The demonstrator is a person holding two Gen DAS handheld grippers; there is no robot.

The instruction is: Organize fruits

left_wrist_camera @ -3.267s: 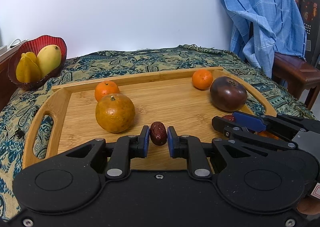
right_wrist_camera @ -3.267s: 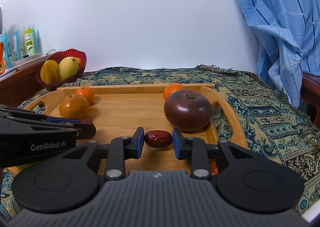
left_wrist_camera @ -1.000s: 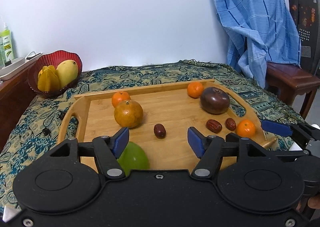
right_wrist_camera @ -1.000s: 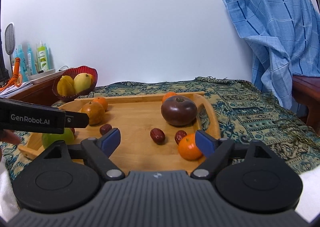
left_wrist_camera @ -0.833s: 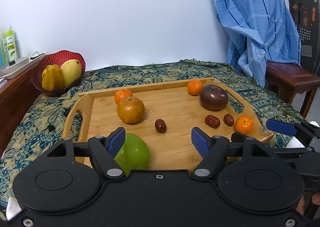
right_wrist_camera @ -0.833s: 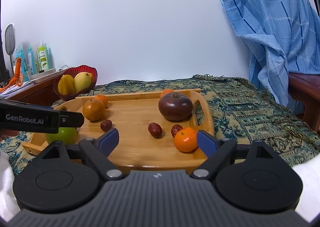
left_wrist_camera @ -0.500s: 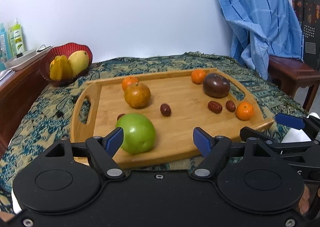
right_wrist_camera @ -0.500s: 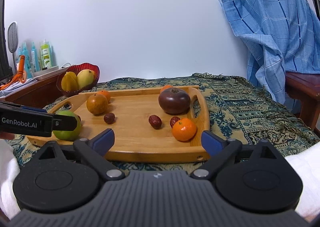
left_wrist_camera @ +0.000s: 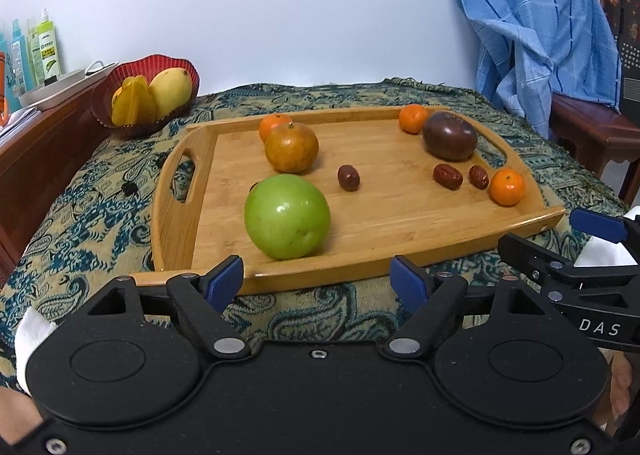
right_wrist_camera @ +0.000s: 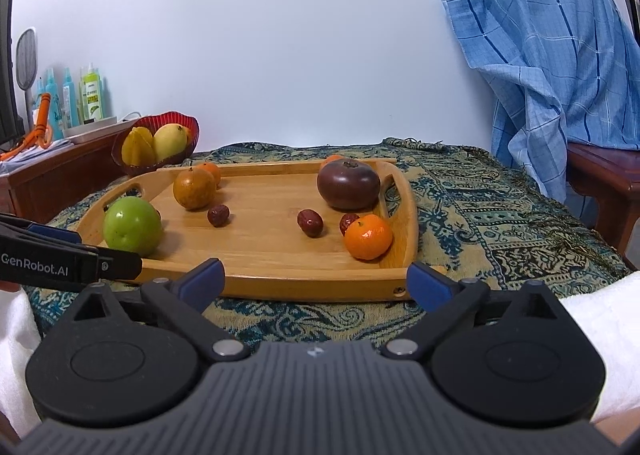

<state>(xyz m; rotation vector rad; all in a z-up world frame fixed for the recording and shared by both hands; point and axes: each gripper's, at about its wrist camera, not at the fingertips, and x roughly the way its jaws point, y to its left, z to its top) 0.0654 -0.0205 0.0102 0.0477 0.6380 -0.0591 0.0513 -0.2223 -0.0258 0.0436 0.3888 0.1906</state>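
Just short of the wooden tray, both tongs are held wide open and empty, so the green apple could be rolled off if nudged.

Soft, even room light is falling from above, leaving a small glare spot on the green apple; fisheye distortion is bending the edges, focus staying sharp.
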